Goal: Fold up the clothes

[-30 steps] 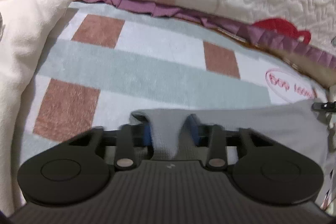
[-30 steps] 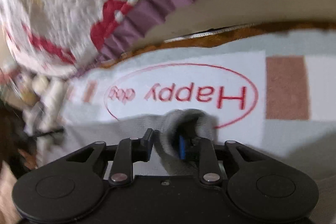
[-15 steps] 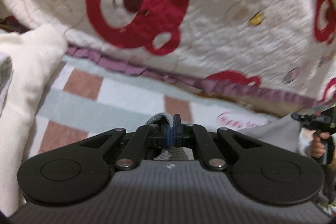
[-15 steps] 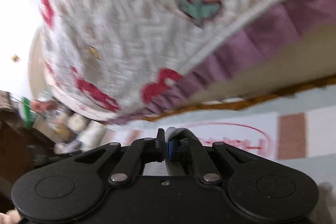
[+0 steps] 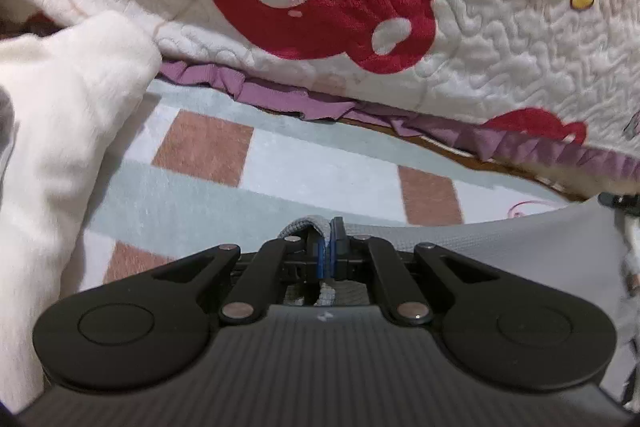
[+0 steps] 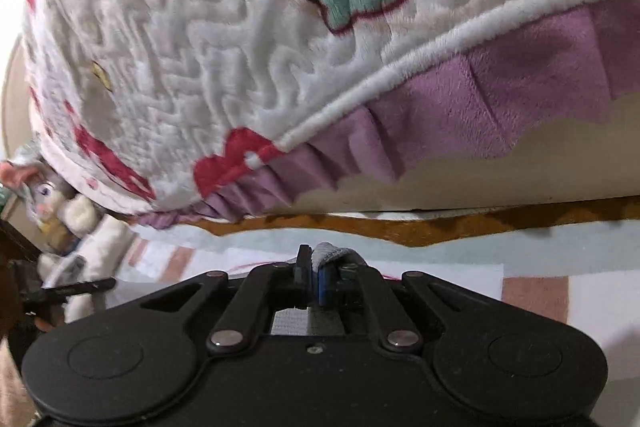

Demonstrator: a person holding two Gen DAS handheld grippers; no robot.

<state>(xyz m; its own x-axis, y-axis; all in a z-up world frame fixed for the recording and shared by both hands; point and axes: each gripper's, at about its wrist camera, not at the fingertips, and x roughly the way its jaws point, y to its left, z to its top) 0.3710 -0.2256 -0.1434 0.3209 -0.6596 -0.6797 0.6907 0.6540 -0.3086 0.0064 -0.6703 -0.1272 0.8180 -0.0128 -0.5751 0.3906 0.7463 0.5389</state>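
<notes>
Left wrist: left gripper (image 5: 328,247) was wide open around a fold of the grey garment (image 5: 500,231) a second ago; by half a second ago the jaws were pinched shut on it, and they stay clamped now, with a ribbed grey edge poking out at 12 o'clock of the tips. The view has tilted: the bear quilt (image 5: 500,27) fills the upper half where the checked blanket (image 5: 320,171) filled most of it before. Reads as the grasp done and the lift starting. From the grip the garment runs toward 3 o'clock as a smooth, taut grey sheet, its top edge sagging in a shallow curve. It sits above the blanket, ending near the right gripper's black tip at the far 3 o'clock edge. A cream fleece (image 5: 60,147) is piled at 9 o'clock and isn't involved.

Right wrist: right gripper (image 6: 314,269) was part open with a bunched grey edge between the pads a second ago. Now the jaws are fully closed on the garment (image 6: 334,253), a small ribbed hem tab sticking out at 12 o'clock. The "Happy" print on the blanket (image 6: 560,247) has nearly dropped out of sight behind the gripper body and the quilt (image 6: 200,47) dominates, consistent with raising the cloth. The left gripper's tip shows at 9 o'clock.

Judgement: both corners are secured and the span between them is stretched, so it's ready to carry over for a fold. Fabric is thin ribbed knit and will sag mid-span.
</notes>
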